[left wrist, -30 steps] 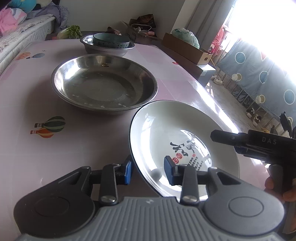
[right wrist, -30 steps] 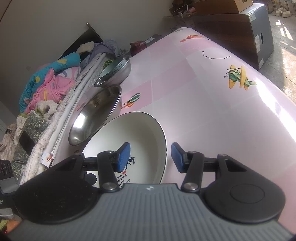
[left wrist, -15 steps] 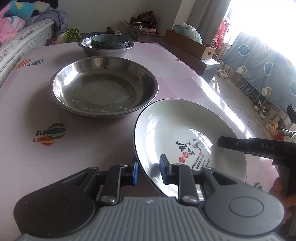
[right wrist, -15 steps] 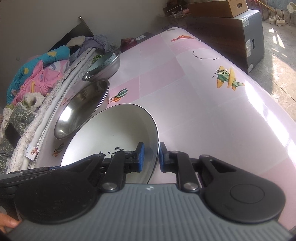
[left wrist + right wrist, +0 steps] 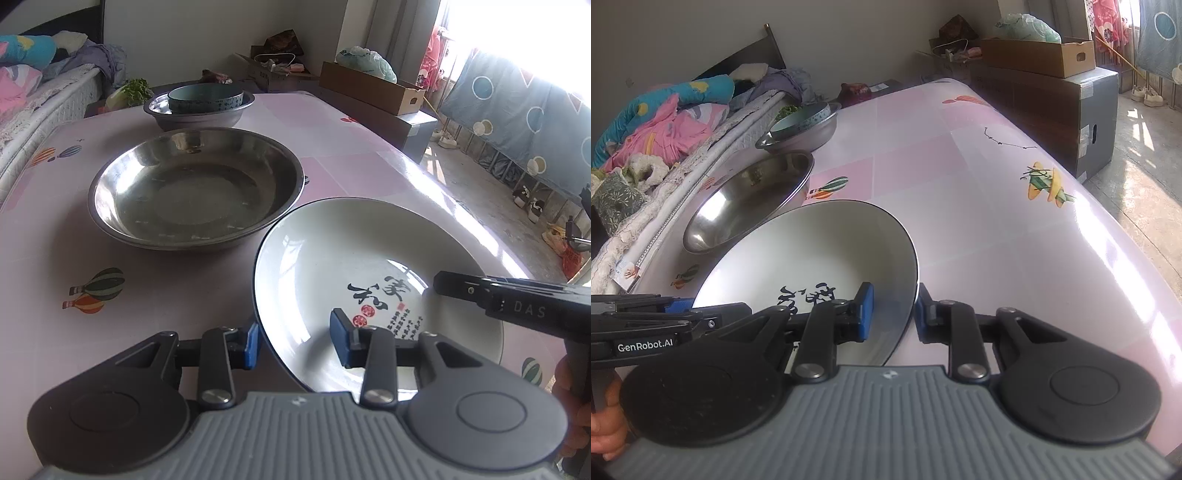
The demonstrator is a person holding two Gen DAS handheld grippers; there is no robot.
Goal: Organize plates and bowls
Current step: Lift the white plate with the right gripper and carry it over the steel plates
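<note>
White plate (image 5: 332, 258) lay near on the pink bench (image 5: 44, 258), its rim between the parted jaws of both the left gripper (image 5: 295, 341) and right gripper (image 5: 894, 314), neither clamped; steel basin (image 5: 195, 184) just beyond; far, a blue bowl (image 5: 205, 96) in a second basin (image 5: 195, 118).

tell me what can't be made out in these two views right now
- White ceramic plate with black calligraphy: near rim hidden by left gripper body, left wrist view.
- Small red-and-black print on it: too small to read.
- Blue patterned bowl in the far steel basin: contents hidden by its wall.
- Right gripper: rim contact unclear.
</note>
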